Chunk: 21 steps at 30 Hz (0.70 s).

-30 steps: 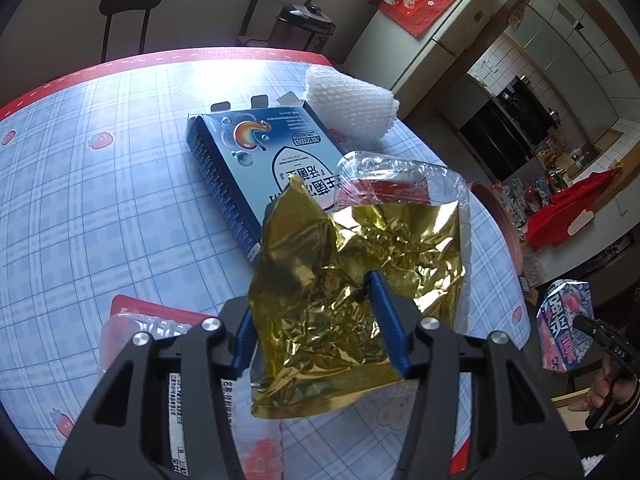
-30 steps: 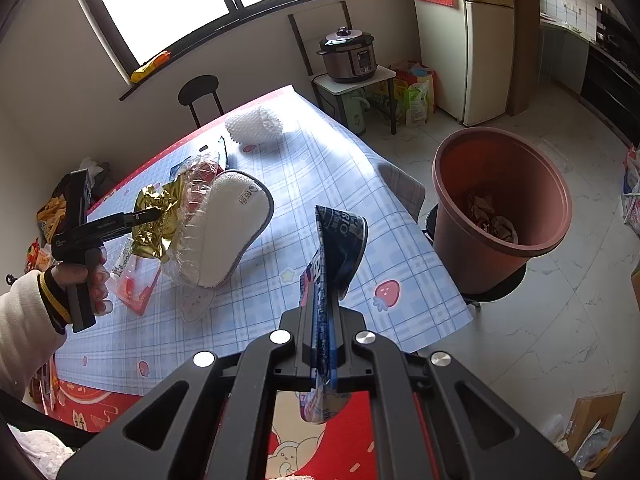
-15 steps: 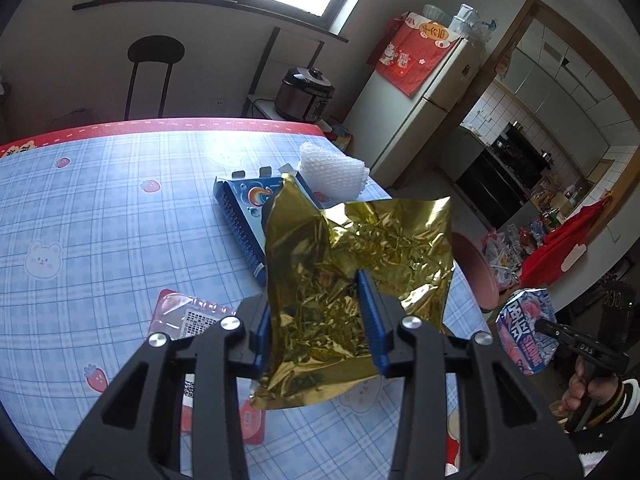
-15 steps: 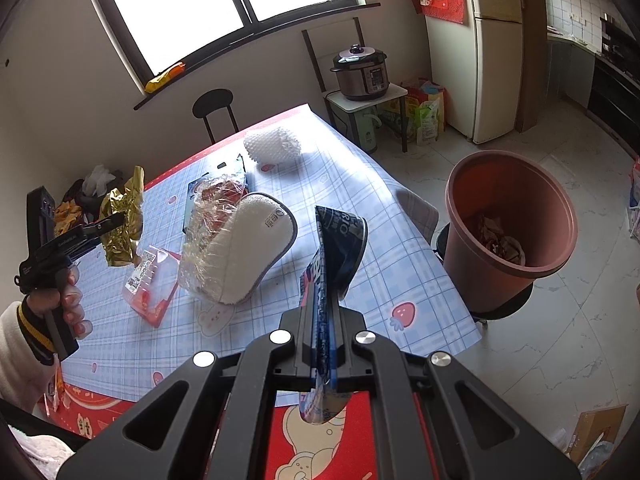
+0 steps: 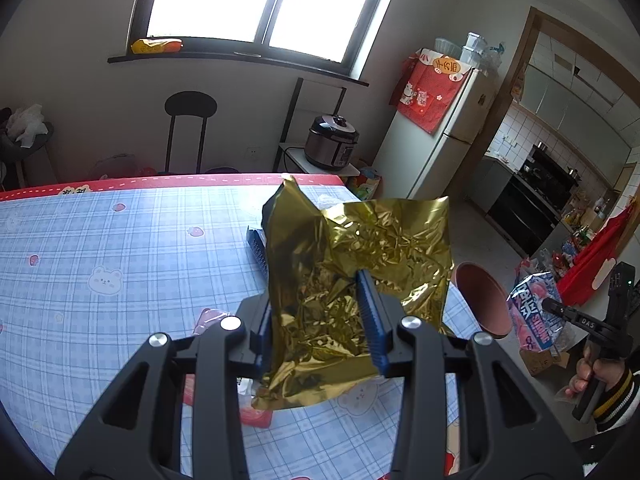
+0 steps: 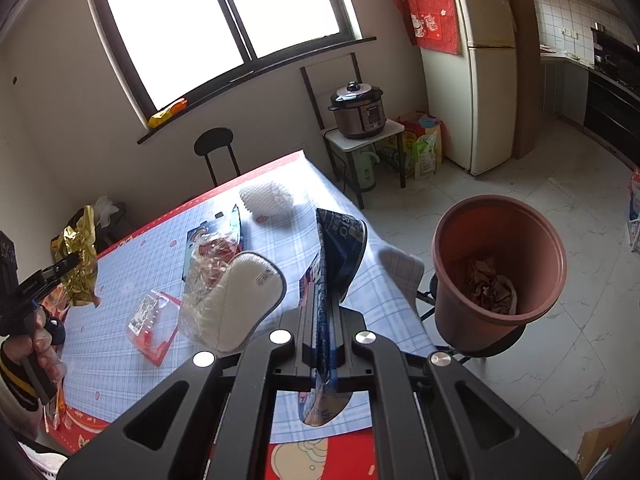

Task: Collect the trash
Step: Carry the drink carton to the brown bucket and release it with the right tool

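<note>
Both loaded, transport step. My left gripper (image 5: 320, 312) pinches the gold foil bag (image 5: 356, 276), clear above the table (image 5: 120, 248). My right gripper (image 6: 324, 344) is pressed tight on the blue snack wrapper (image 6: 336, 248). Next: carry both right, over the brown bin (image 6: 496, 264), then release.

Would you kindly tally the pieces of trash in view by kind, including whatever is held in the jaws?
Foil or snack bags: 2, the gold foil bag and the blue snack wrapper
Cardboard boxes: 1, the blue box
Foam net rolls: 1, the white foam roll
Clear plastic bags: 1, the clear bag holding a white pad
Blister packs: 1, the red blister pack
Total: 6
</note>
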### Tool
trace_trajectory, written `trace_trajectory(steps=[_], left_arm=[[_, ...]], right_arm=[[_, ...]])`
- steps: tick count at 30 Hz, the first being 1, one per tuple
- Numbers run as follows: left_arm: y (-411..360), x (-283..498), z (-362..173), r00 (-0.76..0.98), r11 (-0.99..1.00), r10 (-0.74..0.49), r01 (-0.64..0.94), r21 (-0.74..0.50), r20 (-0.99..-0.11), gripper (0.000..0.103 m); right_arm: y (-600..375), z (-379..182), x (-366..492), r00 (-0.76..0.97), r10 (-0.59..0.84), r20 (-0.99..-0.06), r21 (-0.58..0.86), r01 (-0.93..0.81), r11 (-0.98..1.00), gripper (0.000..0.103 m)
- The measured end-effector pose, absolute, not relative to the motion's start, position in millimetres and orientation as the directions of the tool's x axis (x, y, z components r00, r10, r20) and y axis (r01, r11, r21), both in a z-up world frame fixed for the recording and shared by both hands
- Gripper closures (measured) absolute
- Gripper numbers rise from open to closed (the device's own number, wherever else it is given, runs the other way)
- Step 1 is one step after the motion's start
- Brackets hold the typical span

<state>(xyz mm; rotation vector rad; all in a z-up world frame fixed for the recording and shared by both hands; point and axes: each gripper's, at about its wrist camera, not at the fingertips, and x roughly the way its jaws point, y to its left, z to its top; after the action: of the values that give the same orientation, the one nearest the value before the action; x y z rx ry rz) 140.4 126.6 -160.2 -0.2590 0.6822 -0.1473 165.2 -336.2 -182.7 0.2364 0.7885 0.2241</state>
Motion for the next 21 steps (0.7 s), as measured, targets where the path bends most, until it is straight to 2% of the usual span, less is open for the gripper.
trace_trajectory(steps=[13, 21], left_arm=[[53.2, 147.7, -127.4, 0.804, 0.961, -0.191, 0.037, -0.273, -0.563, 0.063], [7.5, 157.4, -126.7, 0.802, 0.966, -0.167, 0.017, -0.258, -0.573, 0.063]], right_arm=[[-491.9, -174.3, 242.1, 0.727, 0.119, -0.677, 0.226, 0.050, 0.973, 0.097], [-540.7, -195.4, 295.1, 0.697, 0.103, -0.710, 0.207, 0.066, 0.976, 0.097]])
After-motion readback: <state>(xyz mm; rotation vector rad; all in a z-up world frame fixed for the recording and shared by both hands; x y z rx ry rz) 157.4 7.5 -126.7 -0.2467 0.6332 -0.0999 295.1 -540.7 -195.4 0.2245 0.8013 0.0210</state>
